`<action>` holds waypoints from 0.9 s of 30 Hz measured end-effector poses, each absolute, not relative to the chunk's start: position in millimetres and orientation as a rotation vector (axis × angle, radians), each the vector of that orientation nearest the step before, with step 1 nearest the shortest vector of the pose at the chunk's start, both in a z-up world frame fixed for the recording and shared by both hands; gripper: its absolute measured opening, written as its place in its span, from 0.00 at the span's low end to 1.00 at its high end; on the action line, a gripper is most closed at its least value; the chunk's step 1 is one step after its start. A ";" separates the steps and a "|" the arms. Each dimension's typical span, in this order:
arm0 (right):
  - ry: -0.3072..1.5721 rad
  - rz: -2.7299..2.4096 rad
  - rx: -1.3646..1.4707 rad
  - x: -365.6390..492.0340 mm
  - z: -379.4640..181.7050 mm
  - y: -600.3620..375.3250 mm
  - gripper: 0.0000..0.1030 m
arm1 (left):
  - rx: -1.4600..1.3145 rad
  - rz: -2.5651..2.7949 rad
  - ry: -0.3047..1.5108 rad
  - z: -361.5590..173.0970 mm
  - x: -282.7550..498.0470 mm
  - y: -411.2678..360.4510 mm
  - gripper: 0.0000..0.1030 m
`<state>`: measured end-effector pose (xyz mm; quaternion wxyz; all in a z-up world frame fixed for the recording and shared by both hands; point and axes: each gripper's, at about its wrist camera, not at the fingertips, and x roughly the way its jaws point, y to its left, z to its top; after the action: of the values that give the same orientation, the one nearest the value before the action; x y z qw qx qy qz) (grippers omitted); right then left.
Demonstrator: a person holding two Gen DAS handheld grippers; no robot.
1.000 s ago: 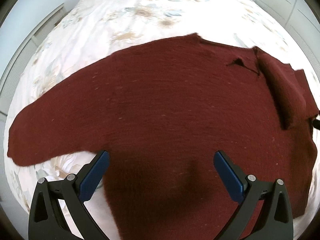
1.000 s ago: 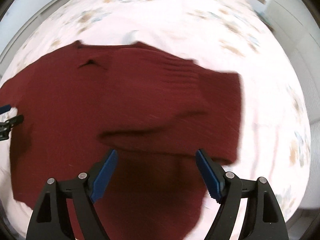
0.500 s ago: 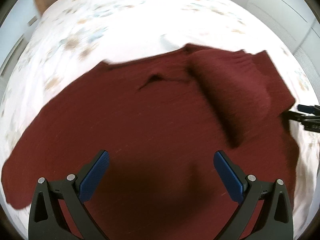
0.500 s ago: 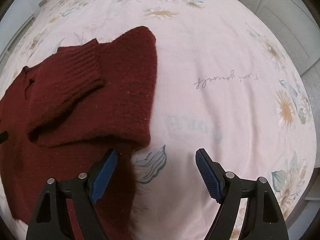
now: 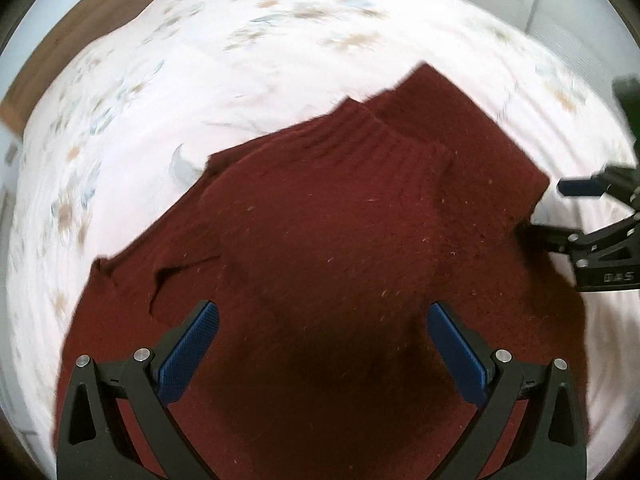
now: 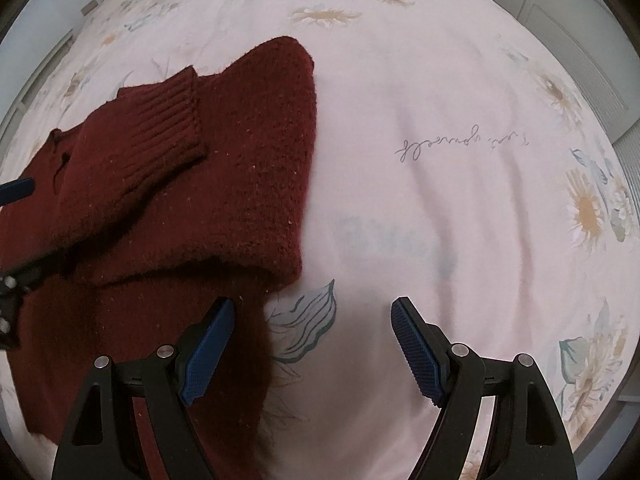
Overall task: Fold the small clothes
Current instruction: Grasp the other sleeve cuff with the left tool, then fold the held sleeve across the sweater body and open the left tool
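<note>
We see the dark red knitted sweater (image 5: 320, 248) lying flat on the bed's pale floral sheet (image 6: 440, 160), one sleeve, with its ribbed cuff (image 6: 160, 120), folded across the body. Our left tool (image 5: 320, 344) hangs released directly above the sweater's body, holding nothing. Our right tool (image 6: 312, 344) is also spread and empty, straddling the sweater's right edge, cloth to its left and bare sheet to its right. We judge the unfolded side lies leftward, nearer the left tool.
</note>
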<state>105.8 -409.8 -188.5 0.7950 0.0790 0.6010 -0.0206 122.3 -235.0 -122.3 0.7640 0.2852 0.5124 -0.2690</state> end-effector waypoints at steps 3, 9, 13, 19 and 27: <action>1.294 -0.040 0.175 107.0 -190.5 -411.0 0.79 | 0.632 -0.592 1.136 -131.7 127.0 -246.7 0.99; 1.301 -0.036 0.183 107.5 -194.3 -412.7 0.79 | 0.595 -0.577 1.203 -150.4 151.3 -261.5 0.75; 1.305 -0.038 0.178 108.8 -196.7 -410.0 0.79 | 0.634 -0.529 1.171 -152.8 158.6 -263.6 0.30; 1.293 -0.036 0.166 111.9 -195.1 -401.7 0.79 | 0.509 -0.460 1.134 -128.7 179.8 -222.1 0.13; 1.245 0.008 0.136 120.8 -180.3 -378.0 0.46 | 0.303 -0.363 1.109 -102.6 194.2 -139.1 0.13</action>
<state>120.8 -378.0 -180.3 0.8103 0.0639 0.5825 0.0038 194.2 -139.1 -102.6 0.8237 0.1423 0.5217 -0.1706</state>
